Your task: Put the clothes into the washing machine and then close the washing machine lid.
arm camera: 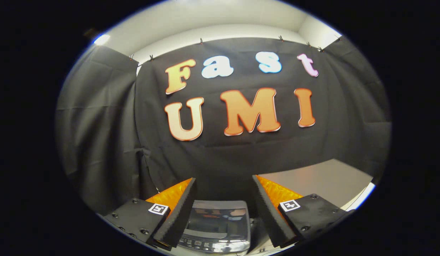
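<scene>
My gripper [224, 185] is open, its two fingers spread wide with nothing between them, raised well above the table. Below and between the fingers sits a small toy washing machine [217, 227] with a grey body. Its dark glossy lid [220, 218] lies flat and shut, reflecting the booth. A control panel with buttons [205, 244] runs along its near side. I see no clothes from this angle.
A pale tabletop [330, 183] stretches to the right beyond the right finger, ending at a white edge [362, 197]. Black cloth walls close the booth behind and to the left.
</scene>
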`<state>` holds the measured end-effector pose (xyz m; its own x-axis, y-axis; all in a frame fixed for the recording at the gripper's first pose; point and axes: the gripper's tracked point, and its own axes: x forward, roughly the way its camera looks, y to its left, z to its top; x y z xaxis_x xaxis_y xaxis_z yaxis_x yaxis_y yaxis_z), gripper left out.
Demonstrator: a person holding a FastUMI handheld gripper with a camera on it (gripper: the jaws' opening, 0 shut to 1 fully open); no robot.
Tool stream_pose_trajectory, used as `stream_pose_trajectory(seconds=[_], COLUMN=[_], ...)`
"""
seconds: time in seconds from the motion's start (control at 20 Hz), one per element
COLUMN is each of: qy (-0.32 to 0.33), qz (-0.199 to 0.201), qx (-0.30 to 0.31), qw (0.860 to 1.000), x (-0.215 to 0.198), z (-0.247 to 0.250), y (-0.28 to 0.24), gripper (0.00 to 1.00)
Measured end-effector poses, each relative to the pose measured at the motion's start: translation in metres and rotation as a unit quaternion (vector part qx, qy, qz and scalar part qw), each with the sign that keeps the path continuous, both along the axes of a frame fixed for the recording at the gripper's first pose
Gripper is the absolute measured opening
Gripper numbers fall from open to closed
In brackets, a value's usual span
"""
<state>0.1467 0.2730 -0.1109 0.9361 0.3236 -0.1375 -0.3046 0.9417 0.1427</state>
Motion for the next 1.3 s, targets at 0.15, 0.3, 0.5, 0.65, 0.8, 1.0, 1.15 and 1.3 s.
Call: stream_pose_trajectory(seconds=[0.15, 0.3, 0.5, 0.65, 0.8, 1.0, 1.15, 1.3], qy=[-0.03, -0.045, -0.059, -0.071, -0.08, -0.088, -0.09, -0.092], qz=[-0.006, -0.01, -0.022, -0.039, -0.044, -0.062, -0.1, -0.108], qx=[-0.003, 0.006, 0.018, 0.01, 0.017, 0.006, -0.005, -0.013], qw=[1.0, 0.999, 0.998, 0.997, 0.996, 0.994, 0.991, 0.99], x=[-0.031, -0.059, -0.091, -0.109, -0.133, -0.155, -0.164, -0.176], z=[0.039, 0.064, 0.079, 0.075, 0.069, 0.056, 0.053, 0.054], y=[-0.064, -0.125, -0.204, -0.262, -0.302, -0.353, -0.389, -0.402], gripper=[0.98, 0.98, 0.98, 0.98, 0.98, 0.98, 0.98, 0.98])
